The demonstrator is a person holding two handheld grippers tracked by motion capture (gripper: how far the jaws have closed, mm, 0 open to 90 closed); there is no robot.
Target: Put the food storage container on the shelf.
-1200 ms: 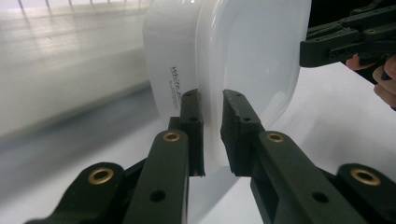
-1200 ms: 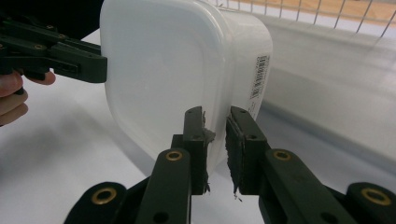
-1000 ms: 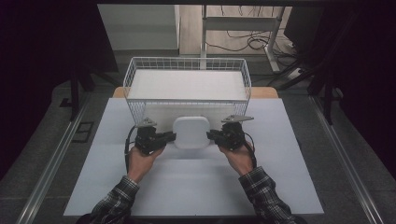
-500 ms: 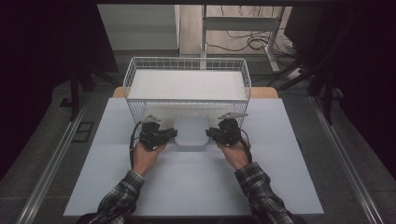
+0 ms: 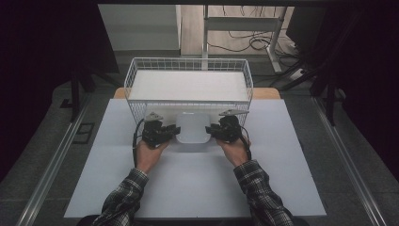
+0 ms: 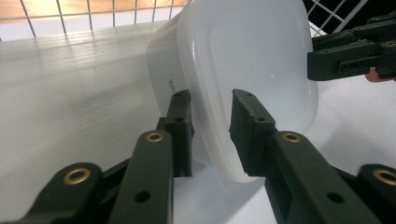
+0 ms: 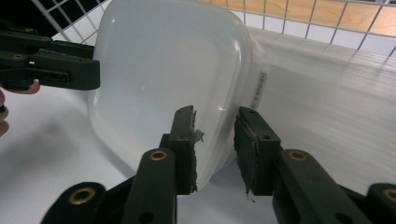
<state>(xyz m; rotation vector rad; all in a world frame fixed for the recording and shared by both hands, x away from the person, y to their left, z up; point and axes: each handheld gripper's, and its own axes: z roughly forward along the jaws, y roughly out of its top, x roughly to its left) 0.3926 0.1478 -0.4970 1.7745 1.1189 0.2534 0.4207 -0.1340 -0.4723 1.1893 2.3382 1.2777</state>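
You are handling a translucent white plastic container (image 6: 247, 60), smooth with a soft sheen, between your matt black plastic left gripper (image 6: 210, 128) and right gripper (image 7: 215, 144), whose brass-coloured rivets shine. Behind it stands a white coated-wire basket (image 5: 188, 63); underneath lies a matt white board (image 5: 197, 183).

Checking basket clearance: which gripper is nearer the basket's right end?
Right. The right gripper holds the container on the side toward the basket's right end; the left gripper holds its opposite side.
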